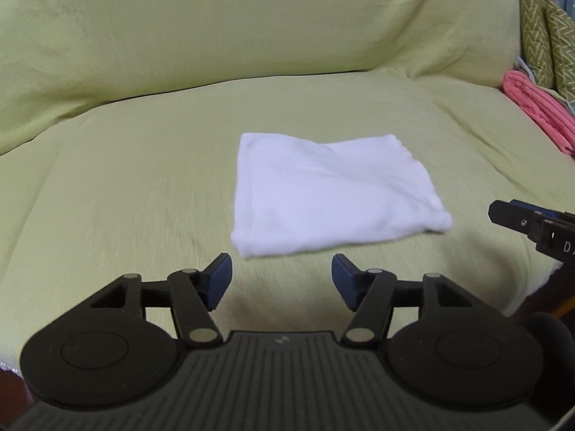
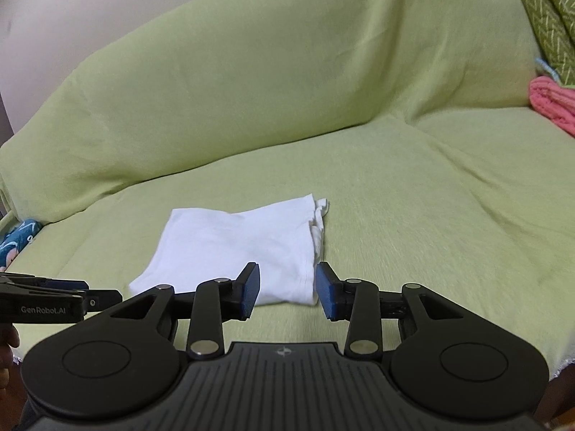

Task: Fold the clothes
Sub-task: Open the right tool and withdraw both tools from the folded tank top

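A white garment lies folded into a flat square on the green-covered sofa seat. It also shows in the right wrist view, with loose layered edges at its right side. My left gripper is open and empty, just in front of the garment's near edge. My right gripper is open and empty, with its fingers over the garment's near right corner. The right gripper's tip shows at the right edge of the left wrist view. The left gripper's tip shows at the left of the right wrist view.
The green cover runs up the sofa back. A pink folded cloth and a green patterned fabric lie at the far right. A blue patterned item sits at the seat's left end. The seat's front edge is close below the grippers.
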The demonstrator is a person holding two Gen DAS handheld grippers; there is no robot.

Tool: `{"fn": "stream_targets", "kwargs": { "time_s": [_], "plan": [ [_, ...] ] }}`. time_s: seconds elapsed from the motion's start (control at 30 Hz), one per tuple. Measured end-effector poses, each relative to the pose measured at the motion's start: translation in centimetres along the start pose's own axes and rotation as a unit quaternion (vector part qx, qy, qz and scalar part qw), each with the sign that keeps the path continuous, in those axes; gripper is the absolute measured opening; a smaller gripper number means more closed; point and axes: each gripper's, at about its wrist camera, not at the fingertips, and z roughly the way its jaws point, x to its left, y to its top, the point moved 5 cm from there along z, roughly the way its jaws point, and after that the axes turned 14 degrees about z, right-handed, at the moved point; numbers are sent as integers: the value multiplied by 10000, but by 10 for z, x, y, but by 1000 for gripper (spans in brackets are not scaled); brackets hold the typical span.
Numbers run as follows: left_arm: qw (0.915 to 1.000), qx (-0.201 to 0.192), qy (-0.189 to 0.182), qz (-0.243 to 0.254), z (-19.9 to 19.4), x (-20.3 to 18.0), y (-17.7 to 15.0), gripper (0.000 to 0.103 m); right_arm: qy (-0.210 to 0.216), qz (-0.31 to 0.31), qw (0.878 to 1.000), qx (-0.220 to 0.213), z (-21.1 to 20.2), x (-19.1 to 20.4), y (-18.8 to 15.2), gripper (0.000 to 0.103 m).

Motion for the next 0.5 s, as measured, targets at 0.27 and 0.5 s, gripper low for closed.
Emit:
{"fn": "stream_targets", "kwargs": {
  "time_s": [0.27,0.5],
  "plan": [
    [9999,-93,-18,71,-35,-19,-16,64,-29,-112,9998,-182,-48,7,-8,46],
    [9997,-183,21,159,-59,-30,-24,67,29,-197,9994,-300,-75,12,-13,46]
  ]
}}
